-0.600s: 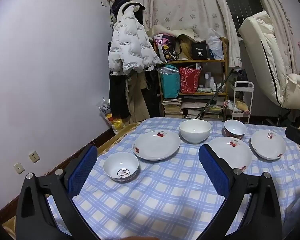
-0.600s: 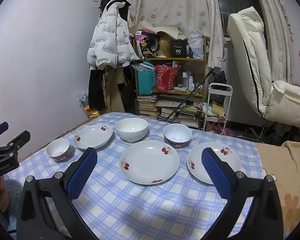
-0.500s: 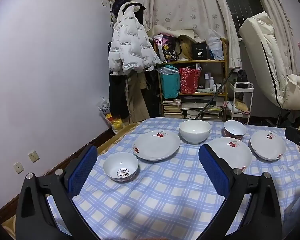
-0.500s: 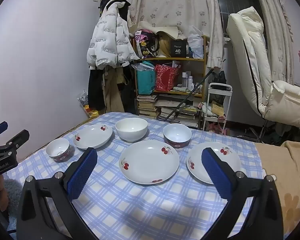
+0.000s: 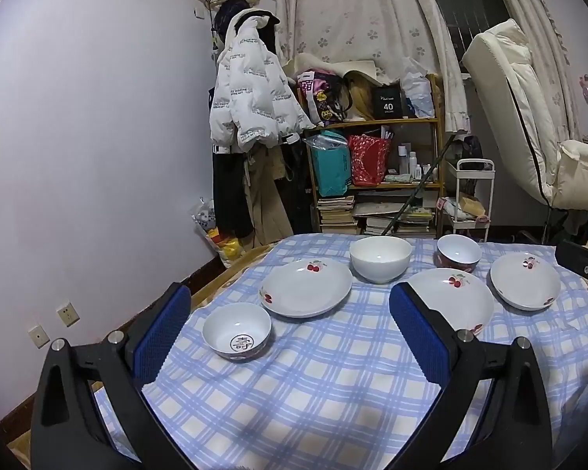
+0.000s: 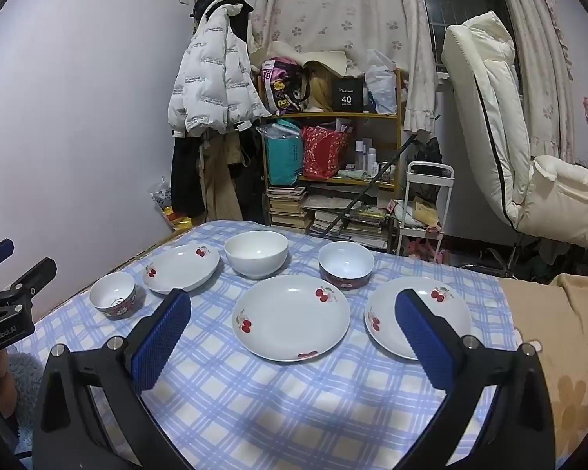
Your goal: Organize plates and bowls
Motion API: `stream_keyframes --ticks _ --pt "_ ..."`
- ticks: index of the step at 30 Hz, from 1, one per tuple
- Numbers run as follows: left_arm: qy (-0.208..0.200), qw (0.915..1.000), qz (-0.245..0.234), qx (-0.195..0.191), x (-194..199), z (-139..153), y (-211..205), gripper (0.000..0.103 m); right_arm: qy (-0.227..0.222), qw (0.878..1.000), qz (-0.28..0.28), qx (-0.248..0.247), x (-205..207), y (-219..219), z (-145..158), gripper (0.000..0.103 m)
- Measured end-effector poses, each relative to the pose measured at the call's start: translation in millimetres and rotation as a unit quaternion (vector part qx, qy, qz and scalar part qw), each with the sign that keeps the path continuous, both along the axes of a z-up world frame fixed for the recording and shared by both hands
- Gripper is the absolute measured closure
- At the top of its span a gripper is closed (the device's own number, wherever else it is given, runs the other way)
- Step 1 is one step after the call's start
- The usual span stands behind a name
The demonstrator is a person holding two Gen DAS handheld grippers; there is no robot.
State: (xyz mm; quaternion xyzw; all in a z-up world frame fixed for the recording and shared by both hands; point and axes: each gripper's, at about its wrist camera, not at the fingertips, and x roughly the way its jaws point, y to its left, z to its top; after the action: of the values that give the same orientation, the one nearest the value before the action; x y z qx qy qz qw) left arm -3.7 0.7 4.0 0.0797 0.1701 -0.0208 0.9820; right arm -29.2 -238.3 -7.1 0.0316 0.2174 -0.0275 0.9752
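Three white plates with cherry prints lie on the blue checked tablecloth: a left plate point(image 5: 305, 288) point(image 6: 181, 267), a middle plate point(image 5: 456, 299) point(image 6: 291, 317) and a right plate point(image 5: 525, 286) point(image 6: 417, 315). A plain white bowl point(image 5: 380, 258) point(image 6: 256, 253) stands at the back. A small red-sided bowl point(image 5: 237, 331) point(image 6: 113, 300) sits at the left, another red-sided bowl point(image 5: 458, 252) point(image 6: 346, 266) behind the middle plate. My left gripper point(image 5: 290, 315) hangs open over the near cloth with nothing in it. My right gripper point(image 6: 292, 323) is open too, above the middle plate.
The tablecloth point(image 5: 313, 391) ends at a wooden edge on the left, near a wall. A beige flowered blanket point(image 6: 560, 333) covers the right end. Behind stand a cluttered shelf point(image 5: 376, 156), a small white cart point(image 5: 472, 196) and a cream recliner point(image 5: 529, 125).
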Motion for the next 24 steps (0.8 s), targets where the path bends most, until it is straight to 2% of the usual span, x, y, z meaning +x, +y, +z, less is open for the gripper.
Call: stream_keyframes --ticks 24 --pt "0.002 1.0000 0.006 0.000 1.7 -1.7 4.6 0.003 0.000 1.000 0.001 -0.001 1.1 -1.2 -2.6 0.000"
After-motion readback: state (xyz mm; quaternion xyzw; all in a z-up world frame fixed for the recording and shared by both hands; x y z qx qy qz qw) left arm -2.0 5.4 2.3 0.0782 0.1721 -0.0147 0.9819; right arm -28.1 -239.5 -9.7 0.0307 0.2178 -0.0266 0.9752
